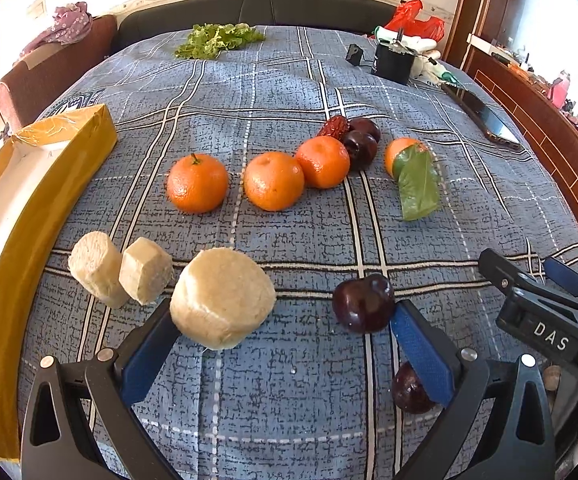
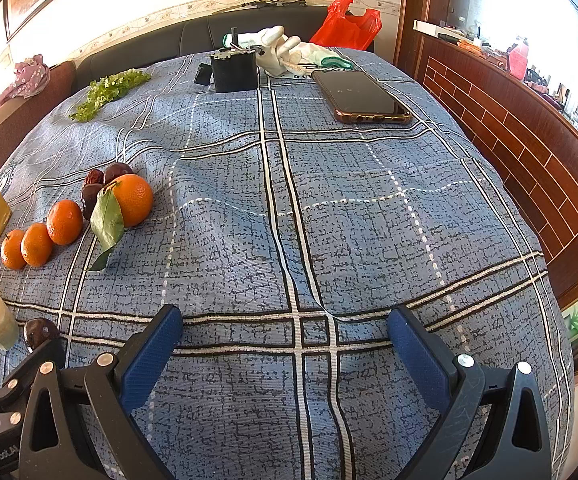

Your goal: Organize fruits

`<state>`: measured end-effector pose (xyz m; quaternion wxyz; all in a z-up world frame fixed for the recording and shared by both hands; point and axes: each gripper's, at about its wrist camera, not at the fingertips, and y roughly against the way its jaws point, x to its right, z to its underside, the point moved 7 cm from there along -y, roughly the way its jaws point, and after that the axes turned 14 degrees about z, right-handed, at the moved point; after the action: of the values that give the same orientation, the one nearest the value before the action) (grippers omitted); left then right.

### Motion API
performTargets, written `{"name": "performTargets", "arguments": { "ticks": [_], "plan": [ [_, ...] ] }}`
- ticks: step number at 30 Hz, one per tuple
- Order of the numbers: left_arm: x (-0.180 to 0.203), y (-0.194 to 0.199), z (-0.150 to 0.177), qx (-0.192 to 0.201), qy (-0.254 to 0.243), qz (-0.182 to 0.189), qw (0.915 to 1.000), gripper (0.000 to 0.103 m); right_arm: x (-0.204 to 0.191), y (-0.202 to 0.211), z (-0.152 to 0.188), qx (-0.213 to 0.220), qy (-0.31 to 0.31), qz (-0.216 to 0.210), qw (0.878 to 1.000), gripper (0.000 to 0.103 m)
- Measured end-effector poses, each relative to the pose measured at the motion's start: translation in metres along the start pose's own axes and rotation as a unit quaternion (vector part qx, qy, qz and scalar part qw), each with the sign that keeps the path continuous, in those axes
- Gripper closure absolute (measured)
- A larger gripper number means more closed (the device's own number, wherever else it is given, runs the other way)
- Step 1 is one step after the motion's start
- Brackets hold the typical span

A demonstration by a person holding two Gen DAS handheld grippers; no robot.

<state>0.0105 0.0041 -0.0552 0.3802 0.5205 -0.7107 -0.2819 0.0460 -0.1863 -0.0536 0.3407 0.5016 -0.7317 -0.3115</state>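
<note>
The left gripper (image 1: 285, 344) is hanging with its jaws spread wide and grasping nothing; a pale peeled chunk (image 1: 221, 298) is sitting by the left pad and a dark plum (image 1: 363, 303) by the right pad, with another plum (image 1: 409, 390) partly hidden lower right. The right gripper (image 2: 285, 344) is likewise hovering released over bare blue plaid cloth (image 2: 329, 220). Further out, two smaller pale chunks (image 1: 121, 272) are lying at centre left, and four mandarins (image 1: 275, 180) are running across mid-frame, mixed with more plums (image 1: 363, 140) and a red date (image 1: 335, 126). The yellow box (image 1: 29, 200) at left is showing no fruit inside, so sorting seems barely begun. "DAS" is reading on the right gripper's body, lower right of the left view
</note>
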Motion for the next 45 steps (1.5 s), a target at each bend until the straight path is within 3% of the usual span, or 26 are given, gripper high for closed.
{"name": "performTargets", "arguments": {
  "ticks": [22,30,34,39,41,45],
  "plan": [
    [0.0,0.002,0.001,0.028,0.012,-0.017,0.9994,0.0,0.0,0.0,0.0,0.0,0.0,0.0,1.0,0.0],
    [0.001,-0.001,-0.001,0.009,0.007,-0.021,0.9997,0.0,0.0,0.0,0.0,0.0,0.0,0.0,1.0,0.0],
    [0.001,-0.001,-0.002,0.001,0.001,-0.005,1.0,0.0,0.0,0.0,0.0,0.0,0.0,0.0,1.0,0.0],
    [-0.002,0.013,0.005,0.016,0.015,0.046,0.9987,0.002,0.0,0.0,0.0,0.0,0.0,0.0,1.0,0.0],
    [-0.003,0.027,0.009,0.032,0.027,0.073,0.9965,0.005,0.0,0.0,0.0,0.0,0.0,0.0,1.0,0.0],
    [-0.006,0.069,0.011,0.09,0.014,0.071,0.9934,0.005,0.001,0.0,0.0,0.0,0.0,0.0,1.0,0.0]
  ]
}}
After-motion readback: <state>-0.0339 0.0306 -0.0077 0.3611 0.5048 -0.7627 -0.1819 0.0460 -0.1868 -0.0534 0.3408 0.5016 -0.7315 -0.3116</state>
